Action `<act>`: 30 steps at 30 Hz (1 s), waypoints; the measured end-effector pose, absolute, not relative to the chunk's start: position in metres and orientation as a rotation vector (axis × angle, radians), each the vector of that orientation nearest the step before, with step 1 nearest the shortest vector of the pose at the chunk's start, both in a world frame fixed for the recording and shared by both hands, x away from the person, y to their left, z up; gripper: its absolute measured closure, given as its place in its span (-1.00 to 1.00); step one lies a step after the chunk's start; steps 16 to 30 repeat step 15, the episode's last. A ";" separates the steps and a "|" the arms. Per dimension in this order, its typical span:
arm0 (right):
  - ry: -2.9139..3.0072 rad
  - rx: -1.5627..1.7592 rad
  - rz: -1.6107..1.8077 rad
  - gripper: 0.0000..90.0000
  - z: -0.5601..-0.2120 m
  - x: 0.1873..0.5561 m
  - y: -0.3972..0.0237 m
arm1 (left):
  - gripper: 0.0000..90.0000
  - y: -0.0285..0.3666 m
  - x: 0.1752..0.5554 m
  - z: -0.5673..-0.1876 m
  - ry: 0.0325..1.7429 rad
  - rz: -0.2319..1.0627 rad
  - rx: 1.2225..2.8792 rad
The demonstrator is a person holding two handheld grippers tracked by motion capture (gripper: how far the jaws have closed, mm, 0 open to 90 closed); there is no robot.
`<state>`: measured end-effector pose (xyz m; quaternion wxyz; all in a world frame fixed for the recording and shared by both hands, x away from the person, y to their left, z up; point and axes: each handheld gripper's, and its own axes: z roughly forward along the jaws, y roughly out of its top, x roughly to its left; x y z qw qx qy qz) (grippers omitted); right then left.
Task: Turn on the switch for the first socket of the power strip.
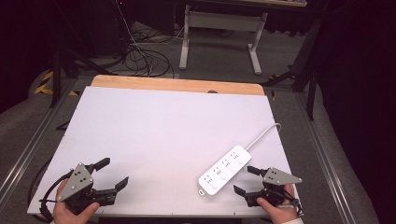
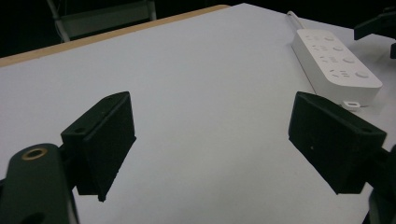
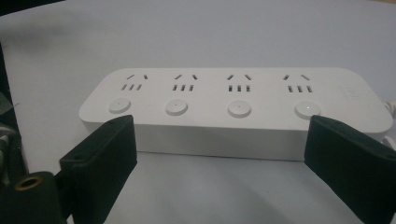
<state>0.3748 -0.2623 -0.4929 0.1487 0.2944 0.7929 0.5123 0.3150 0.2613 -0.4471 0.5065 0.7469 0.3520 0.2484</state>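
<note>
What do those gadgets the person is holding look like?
Each hand-held gripper, left and right, is a black body with two flat, blocky black jaws. A grey three-cornered plate dotted with small marks sits on top of each, and a dark cable trails from the back. A brass-coloured ring shows near one jaw.

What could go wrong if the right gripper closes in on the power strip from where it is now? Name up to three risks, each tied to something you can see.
1. The right gripper faces the power strip broadside, its open jaws spread along the long side; closing may just push it away.
2. The buttons face up near that edge, so a jaw could press one.
3. The cord trails off the table's right edge and may drag or snag.
</note>
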 end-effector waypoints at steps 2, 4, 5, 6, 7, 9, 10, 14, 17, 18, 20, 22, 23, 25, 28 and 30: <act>2.266 0.849 1.471 -0.78 -0.492 0.375 -0.263 | -0.66 0.262 0.315 -0.447 0.848 0.607 1.808; 2.246 0.853 1.473 -0.78 -0.490 0.374 -0.264 | -0.66 0.262 0.316 -0.448 0.848 0.608 1.809; 2.237 0.856 1.471 -0.78 -0.489 0.374 -0.265 | -0.66 0.261 0.315 -0.448 0.857 0.602 1.803; 2.226 0.867 1.469 -0.78 -0.488 0.374 -0.266 | -0.65 0.262 0.316 -0.448 0.856 0.604 1.807; 2.222 0.872 1.468 -0.78 -0.487 0.374 -0.267 | -0.65 0.262 0.316 -0.448 0.854 0.610 1.811; 2.218 0.878 1.462 -0.75 -0.486 0.374 -0.269 | -0.65 0.262 0.316 -0.448 0.852 0.608 1.813; 2.214 0.880 1.462 -0.75 -0.485 0.374 -0.269 | -0.65 0.262 0.316 -0.448 0.852 0.608 1.813; 2.208 0.864 1.457 -0.75 -0.484 0.373 -0.269 | -0.65 0.262 0.316 -0.448 0.851 0.606 1.810; 2.206 0.863 1.458 -0.75 -0.484 0.373 -0.269 | -0.65 0.262 0.316 -0.448 0.851 0.607 1.810; 2.206 0.863 1.458 -0.75 -0.484 0.373 -0.269 | -0.65 0.262 0.316 -0.448 0.851 0.607 1.810; 2.206 0.863 1.458 -0.75 -0.484 0.373 -0.269 | -0.65 0.262 0.316 -0.448 0.851 0.607 1.810; 2.206 0.863 1.458 -0.75 -0.484 0.373 -0.269 | -0.65 0.262 0.316 -0.448 0.851 0.607 1.810; 2.206 0.863 1.458 -0.75 -0.484 0.373 -0.269 | -0.65 0.262 0.316 -0.448 0.851 0.607 1.810; 2.206 0.863 1.458 -0.75 -0.484 0.373 -0.269 | -0.65 0.262 0.316 -0.448 0.851 0.607 1.810; 2.206 0.863 1.458 -0.75 -0.484 0.373 -0.269 | -0.65 0.262 0.316 -0.448 0.851 0.607 1.810; 2.206 0.863 1.458 -0.75 -0.484 0.373 -0.269 | -0.65 0.262 0.316 -0.448 0.851 0.607 1.810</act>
